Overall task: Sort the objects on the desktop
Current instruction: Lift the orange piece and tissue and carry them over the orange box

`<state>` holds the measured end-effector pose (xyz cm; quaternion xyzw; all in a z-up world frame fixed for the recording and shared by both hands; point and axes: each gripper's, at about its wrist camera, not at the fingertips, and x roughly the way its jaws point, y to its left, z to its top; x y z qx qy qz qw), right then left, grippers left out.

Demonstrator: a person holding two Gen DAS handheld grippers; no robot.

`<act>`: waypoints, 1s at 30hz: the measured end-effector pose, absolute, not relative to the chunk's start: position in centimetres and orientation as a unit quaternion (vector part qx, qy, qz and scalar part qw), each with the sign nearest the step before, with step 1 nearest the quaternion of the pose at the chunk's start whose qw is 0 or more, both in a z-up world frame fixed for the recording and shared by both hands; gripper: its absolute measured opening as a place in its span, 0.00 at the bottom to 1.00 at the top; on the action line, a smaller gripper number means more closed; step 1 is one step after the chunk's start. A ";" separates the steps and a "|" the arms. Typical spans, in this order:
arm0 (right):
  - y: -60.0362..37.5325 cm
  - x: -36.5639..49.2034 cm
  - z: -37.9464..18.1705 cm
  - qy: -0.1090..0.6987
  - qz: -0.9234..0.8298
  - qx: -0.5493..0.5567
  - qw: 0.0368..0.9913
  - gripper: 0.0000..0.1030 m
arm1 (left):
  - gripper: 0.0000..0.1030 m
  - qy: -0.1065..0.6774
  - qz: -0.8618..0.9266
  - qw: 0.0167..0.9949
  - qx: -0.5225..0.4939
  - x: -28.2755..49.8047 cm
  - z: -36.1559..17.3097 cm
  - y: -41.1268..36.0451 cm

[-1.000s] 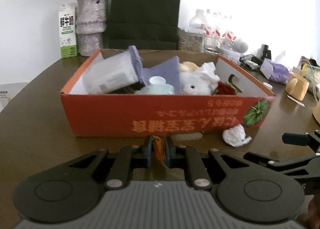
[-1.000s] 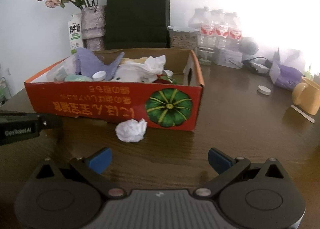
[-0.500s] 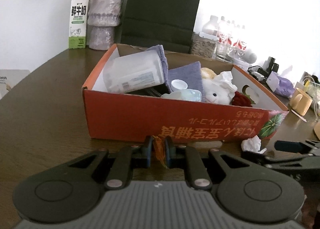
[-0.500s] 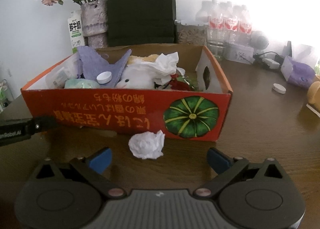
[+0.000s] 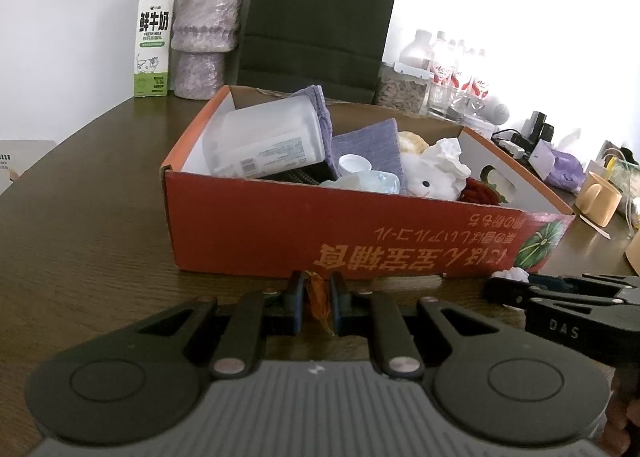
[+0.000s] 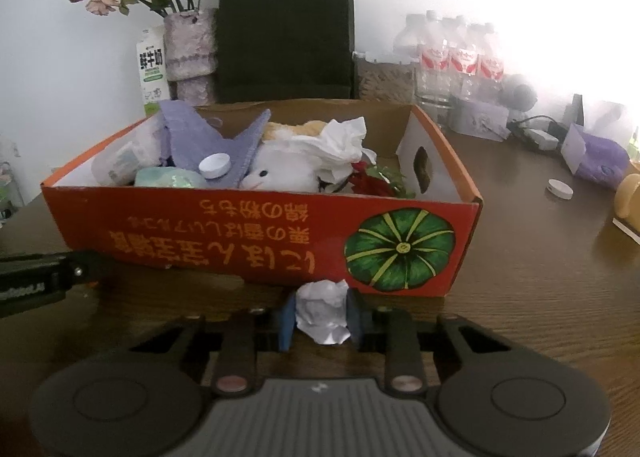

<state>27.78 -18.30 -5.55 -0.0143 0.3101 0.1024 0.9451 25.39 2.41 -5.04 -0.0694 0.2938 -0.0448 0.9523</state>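
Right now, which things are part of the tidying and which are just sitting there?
Tidying: left gripper holding an orange wrapper; right gripper closing on the crumpled tissue; orange box.

Just sitting: milk carton, black bag, water bottles, yellow mug, white cap.

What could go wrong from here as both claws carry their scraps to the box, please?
The right claw is closing on a soft paper ball that juts past its fingers; it may slip free. The left claw pinches only a thin orange wrapper. The box is heaped, so drops could roll out.
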 end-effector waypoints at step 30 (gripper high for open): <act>-19.2 25.5 4.3 0.156 0.158 0.005 0.975 0.22 | 0.14 0.166 -0.054 0.982 -0.070 24.8 4.9 -0.2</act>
